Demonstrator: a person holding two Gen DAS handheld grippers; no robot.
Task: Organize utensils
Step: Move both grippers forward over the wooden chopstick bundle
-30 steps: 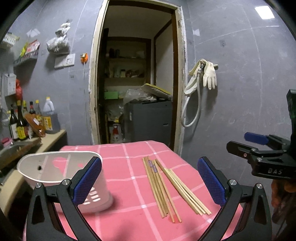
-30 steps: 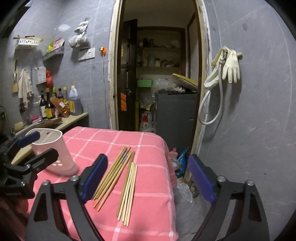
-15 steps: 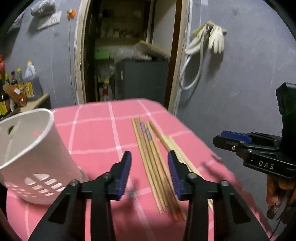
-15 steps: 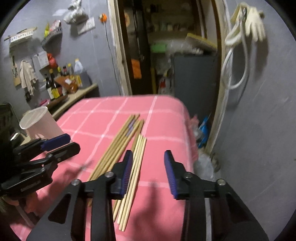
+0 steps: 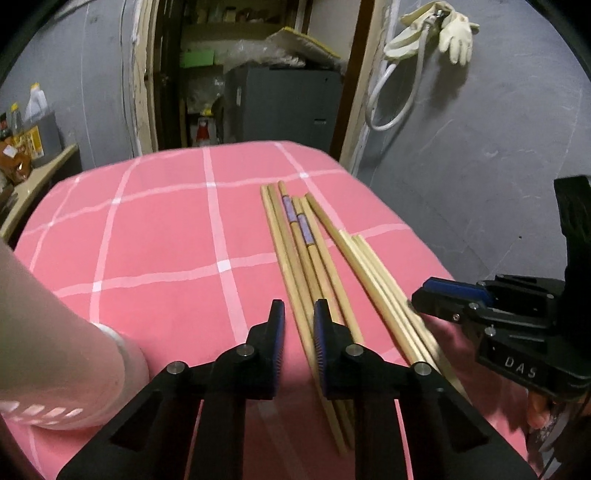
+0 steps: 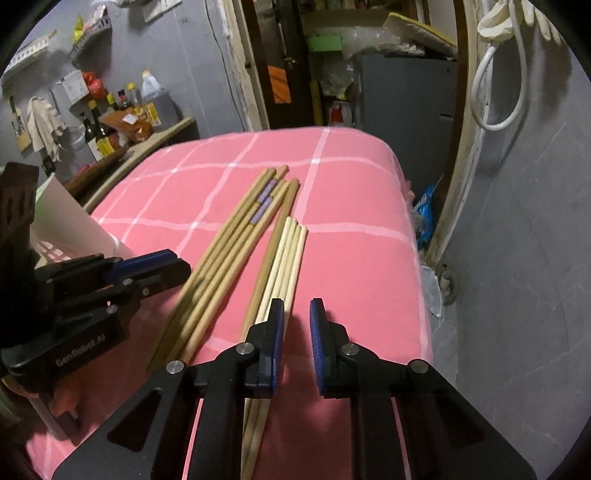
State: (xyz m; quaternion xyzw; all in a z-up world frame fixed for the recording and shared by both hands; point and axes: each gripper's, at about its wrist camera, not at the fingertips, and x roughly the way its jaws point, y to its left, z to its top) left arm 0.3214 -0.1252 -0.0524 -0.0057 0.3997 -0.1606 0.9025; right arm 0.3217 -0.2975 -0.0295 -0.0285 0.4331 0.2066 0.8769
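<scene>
Several darker wooden chopsticks (image 5: 295,236), two with purple bands, lie on the pink checked tablecloth (image 5: 166,229). To their right is a bundle of paler chopsticks (image 5: 373,269). My left gripper (image 5: 299,306) hovers over the near end of the darker bundle (image 6: 243,229), its jaws closing to a narrow gap. One chopstick shows through that gap, and the pads do not press it. My right gripper (image 6: 297,304) is closing too, with only cloth in its gap. The pale chopsticks (image 6: 288,251) run under its left finger. The white slotted holder (image 5: 55,332) stands at the left.
The table's right edge (image 6: 413,258) drops to a littered floor by a grey wall. Behind the table an open doorway (image 5: 258,74) shows a grey cabinet. A counter with bottles (image 6: 110,129) lies at the left. A hose and gloves (image 5: 436,29) hang on the wall.
Both grippers came forward and down over the chopsticks and tipped downward. Their jaws went from wide open to a narrow gap. The holder slid to the left edge of the left wrist view.
</scene>
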